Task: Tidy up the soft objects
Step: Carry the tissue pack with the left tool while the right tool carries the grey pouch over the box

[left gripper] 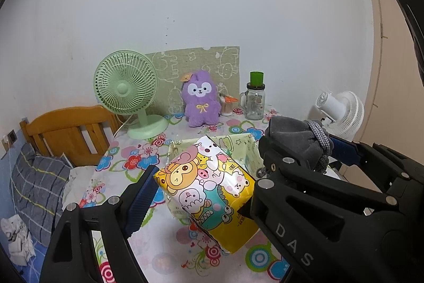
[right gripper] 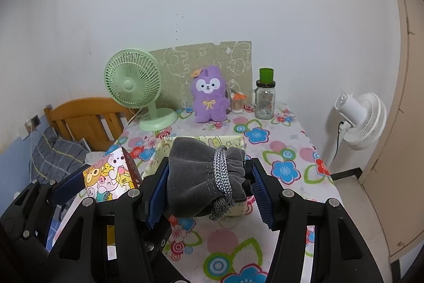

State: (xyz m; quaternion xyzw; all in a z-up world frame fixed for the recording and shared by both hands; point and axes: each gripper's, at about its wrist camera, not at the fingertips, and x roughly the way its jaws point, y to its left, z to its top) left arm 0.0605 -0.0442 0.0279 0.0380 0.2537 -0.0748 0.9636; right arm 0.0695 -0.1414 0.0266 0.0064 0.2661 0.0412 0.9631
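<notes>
Our left gripper (left gripper: 204, 192) clamps the tissue pack (left gripper: 209, 192), our right gripper (right gripper: 209, 184) squeezes the grey pouch (right gripper: 204, 177), both above the fabric box (right gripper: 238, 142); both look light and squashy, best held mid-body

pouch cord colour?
Grey-and-white braided cord on the grey pouch; clearest in the right wrist view.

Both grippers are matte black plastic with open triangular cutouts and round silver screw heads at the joints. On the left gripper (left gripper: 201, 192) the fingers carry ribbed dark-blue pads (left gripper: 140, 200), and white letters "DAS" sit at four o'clock. Same ribbed blue pads (right gripper: 261, 199) on the right gripper (right gripper: 209, 187).
</notes>
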